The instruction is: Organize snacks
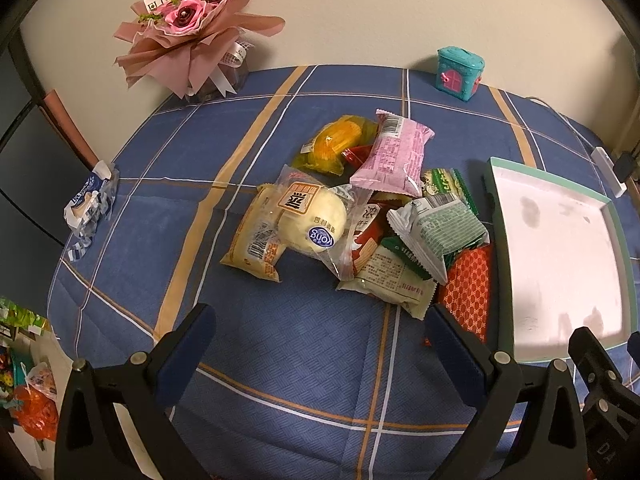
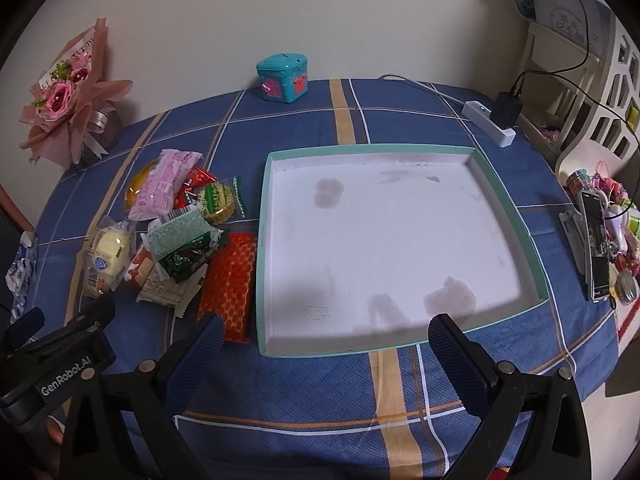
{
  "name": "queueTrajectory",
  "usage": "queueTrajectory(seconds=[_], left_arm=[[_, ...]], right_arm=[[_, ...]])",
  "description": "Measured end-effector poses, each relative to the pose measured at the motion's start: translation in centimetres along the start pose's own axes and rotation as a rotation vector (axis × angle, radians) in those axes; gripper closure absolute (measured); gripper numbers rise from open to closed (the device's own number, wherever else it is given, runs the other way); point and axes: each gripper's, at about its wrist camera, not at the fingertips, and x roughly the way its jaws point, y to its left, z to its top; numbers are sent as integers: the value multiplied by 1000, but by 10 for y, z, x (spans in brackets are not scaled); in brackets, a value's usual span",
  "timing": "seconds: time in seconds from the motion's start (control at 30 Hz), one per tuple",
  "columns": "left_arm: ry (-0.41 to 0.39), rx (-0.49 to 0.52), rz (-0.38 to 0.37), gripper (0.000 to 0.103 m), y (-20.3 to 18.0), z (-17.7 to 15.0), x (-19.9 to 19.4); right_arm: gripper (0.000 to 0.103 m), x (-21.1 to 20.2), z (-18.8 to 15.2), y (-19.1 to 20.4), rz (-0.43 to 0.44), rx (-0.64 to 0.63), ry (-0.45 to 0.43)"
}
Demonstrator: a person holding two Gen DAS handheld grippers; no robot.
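Observation:
A pile of wrapped snacks lies on the blue checked tablecloth: a pale round bun, a pink packet, a yellow packet, a green-and-white packet and a red patterned packet. Right of the pile sits a shallow box, white inside with a teal rim and nothing in it. My left gripper is open, hovering just short of the pile. My right gripper is open over the box's near rim. The pink packet and red packet also show in the right wrist view.
A pink flower bouquet and a teal toy house stand by the wall. A crumpled blue-white wrapper lies at the left edge. A white power strip, a phone and small trinkets crowd the right side.

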Motion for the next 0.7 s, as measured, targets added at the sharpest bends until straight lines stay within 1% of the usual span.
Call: queueTrajectory(seconds=[0.27, 0.6, 0.7], left_arm=[[0, 0, 0, 0, 0, 0, 0], [2, 0, 0, 0, -1, 0, 2], [3, -5, -13, 0, 0, 1, 4]], right_arm=[[0, 0, 0, 1, 6, -2, 3], [4, 1, 0, 4, 22, 0, 7], [7, 2, 1, 4, 30, 2, 11]])
